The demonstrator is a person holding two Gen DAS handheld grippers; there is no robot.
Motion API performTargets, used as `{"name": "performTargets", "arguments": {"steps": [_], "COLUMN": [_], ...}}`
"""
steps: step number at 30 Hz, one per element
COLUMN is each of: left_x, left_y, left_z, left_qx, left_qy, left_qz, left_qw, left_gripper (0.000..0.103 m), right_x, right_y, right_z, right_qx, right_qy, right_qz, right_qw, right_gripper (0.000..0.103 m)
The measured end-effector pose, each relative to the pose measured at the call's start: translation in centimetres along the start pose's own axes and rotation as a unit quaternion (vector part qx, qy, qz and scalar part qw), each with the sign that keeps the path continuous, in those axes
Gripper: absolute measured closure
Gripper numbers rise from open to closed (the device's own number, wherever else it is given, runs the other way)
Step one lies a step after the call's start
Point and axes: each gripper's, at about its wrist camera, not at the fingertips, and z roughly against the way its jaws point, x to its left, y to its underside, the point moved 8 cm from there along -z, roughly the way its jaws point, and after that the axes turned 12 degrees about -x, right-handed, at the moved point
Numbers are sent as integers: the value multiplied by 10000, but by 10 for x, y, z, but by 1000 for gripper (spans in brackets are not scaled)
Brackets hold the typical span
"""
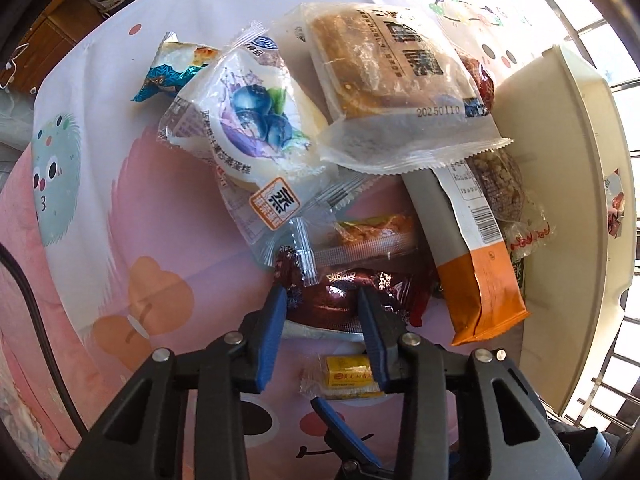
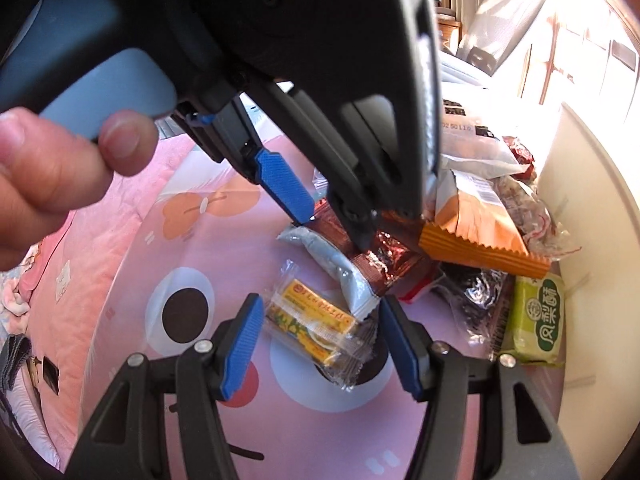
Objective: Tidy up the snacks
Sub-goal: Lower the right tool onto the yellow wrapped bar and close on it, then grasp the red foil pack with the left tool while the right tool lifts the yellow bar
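Left cam: the left gripper [image 1: 322, 300] has its 2 fingers spread around a shiny dark red packet [image 1: 344, 294] at the near edge of the snack pile, not squeezing yet. Right cam: the right gripper [image 2: 320, 316] is wide open around a small yellow candy [image 2: 316, 326] lying on the pink cloth [image 2: 160, 248], holding nothing.

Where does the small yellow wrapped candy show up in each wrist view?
Left wrist view: the yellow candy lies at bottom centre, just below the left gripper.
Right wrist view: the same candy sits centre frame, between the open jaws of the right gripper.
Shared landmark: the shiny dark red packet, just beyond the candy in both.
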Motion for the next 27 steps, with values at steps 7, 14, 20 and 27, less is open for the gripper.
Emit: {"name": "performTargets", "arguments": {"steps": [7,14,20,27], "left_x": [11,15,9,-1], "left_y": [4,10,0,-3], "left_z": [1,1,1,-9], "left_qx": [148,237,295,296], "left_qy": [152,78,-80,-398], "left_qz": [372,401,210,185], "left_qw": [9991,9989,9993,9986], "left_gripper": [64,26,20,20], "right_x": [9,7,-1,-15], "right_y": [3,5,13,21], "right_z": [-2,2,18,37], "right_qx": [142,299,501,639], "right_qy": [26,-176,-190,-118], "right_qz": [472,301,97,-322], "right_qw": [9988,9989,9985,9974], "right_gripper": [53,64,84,85]}}
